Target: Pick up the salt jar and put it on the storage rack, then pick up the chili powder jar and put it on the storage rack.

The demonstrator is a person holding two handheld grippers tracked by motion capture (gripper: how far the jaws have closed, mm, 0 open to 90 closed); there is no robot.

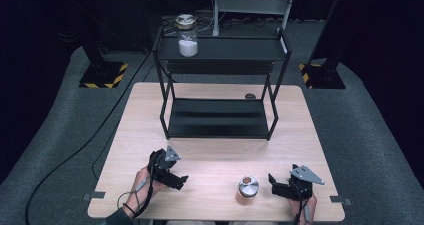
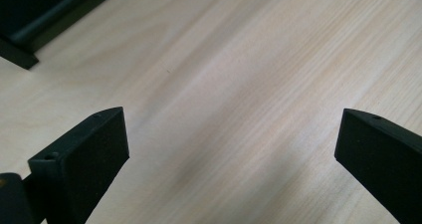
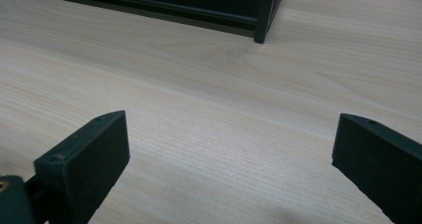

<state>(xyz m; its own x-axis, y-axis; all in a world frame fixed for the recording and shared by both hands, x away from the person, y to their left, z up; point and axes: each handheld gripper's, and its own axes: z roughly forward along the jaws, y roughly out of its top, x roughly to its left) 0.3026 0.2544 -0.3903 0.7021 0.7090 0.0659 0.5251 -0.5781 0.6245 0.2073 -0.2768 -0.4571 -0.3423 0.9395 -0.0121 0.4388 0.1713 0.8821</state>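
In the high view, a small jar [image 1: 247,189] with a metal lid stands upright on the bench [image 1: 215,150], near its front edge and well in front of the black two-tier shelf [image 1: 220,85], which serves as the landmark here. The right gripper [image 1: 274,181] sits just to the right of that jar, close but not touching, with its jaws pointing toward it; the left gripper [image 1: 181,181] lies on the jar's other side, farther away, so the right hand is the nearer one. The jar's long axis runs straight up, so a sideways approach from the right looks like the natural reach. A second jar [image 1: 188,35], holding white powder, stands on the shelf's top tier toward the left end, and a small dark disc [image 1: 250,96] lies on the bench at the shelf's back right leg. In the left gripper view, the left gripper [image 2: 231,134] has its jaws spread wide with bare bench wood between them, and a corner of the shelf's base [image 2: 30,35] shows at the upper left; it holds and touches nothing. In the right gripper view, the right gripper [image 3: 229,139] is likewise spread wide and empty, looking across the bench toward the shelf's lower tier and a front leg [image 3: 261,25].
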